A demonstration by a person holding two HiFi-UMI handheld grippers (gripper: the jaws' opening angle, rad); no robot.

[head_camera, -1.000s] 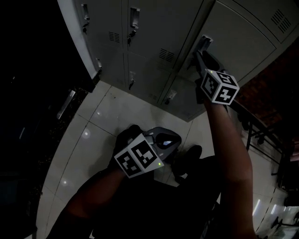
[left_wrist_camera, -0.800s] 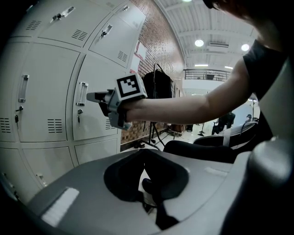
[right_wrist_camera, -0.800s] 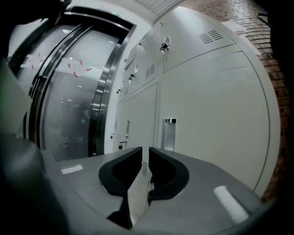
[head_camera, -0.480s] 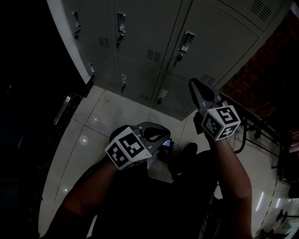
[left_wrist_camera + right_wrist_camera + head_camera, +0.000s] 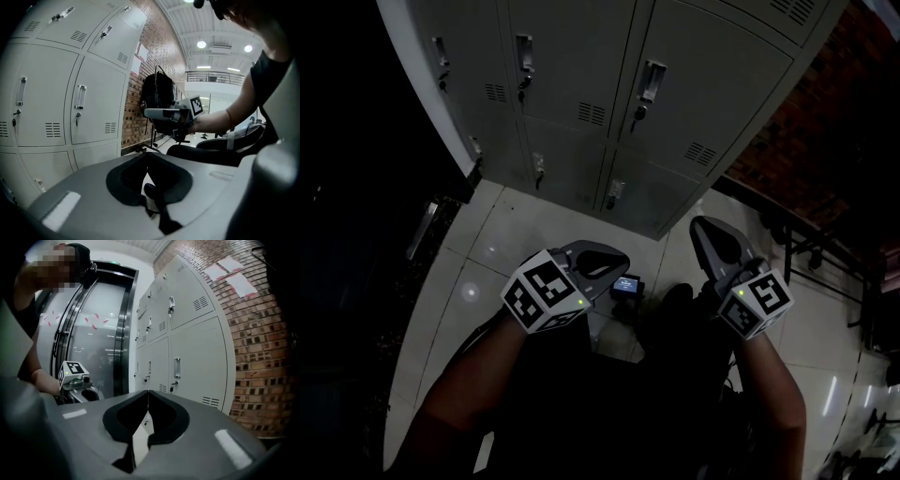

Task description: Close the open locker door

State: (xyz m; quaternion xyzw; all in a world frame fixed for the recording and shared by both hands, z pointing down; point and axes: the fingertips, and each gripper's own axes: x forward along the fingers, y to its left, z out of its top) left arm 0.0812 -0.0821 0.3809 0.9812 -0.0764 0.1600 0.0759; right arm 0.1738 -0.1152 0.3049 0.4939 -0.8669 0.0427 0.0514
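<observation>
Locker door (image 5: 712, 89) is seen shut in head view. Backpack (image 5: 157, 93) is shown only in left gripper view. Left gripper (image 5: 600, 257) and right gripper (image 5: 705, 227) are held clear of the door over open floor (image 5: 516, 225), jaws together, empty.

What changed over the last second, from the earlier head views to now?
The right gripper came away from the handle of the upper right locker door and dropped back beside the person's lap. Its jaws went shut with nothing between them. That door now sits flush with its neighbours. The left gripper stayed low, shut and empty.
</observation>
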